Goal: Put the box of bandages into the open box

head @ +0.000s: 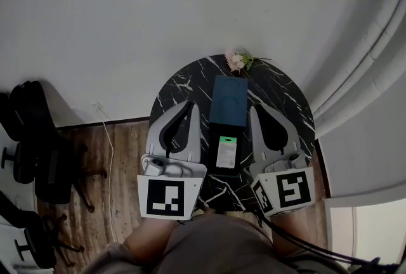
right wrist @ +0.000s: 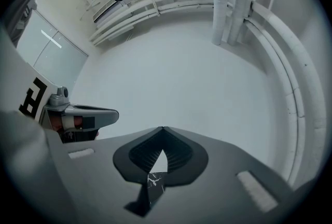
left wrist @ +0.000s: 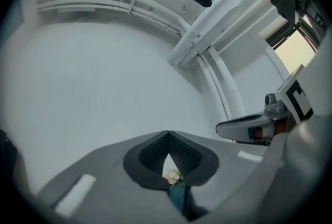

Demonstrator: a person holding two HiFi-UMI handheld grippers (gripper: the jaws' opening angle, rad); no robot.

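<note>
Black marble table (head: 184, 85): round; carries the open box at its middle
Left gripper (head: 189, 108): left of the open box; jaws together, holding nothing
Right gripper (head: 255, 111): right of the open box; jaws together, empty
Open box (head: 228, 100): dark teal, lying flat
Box of bandages (head: 226, 152): on the table just nearer the person than the open box, not in it; flanked by both grippers, so either could likely reach it
Flowers (head: 238, 61): beyond the open box, at the rim
</note>
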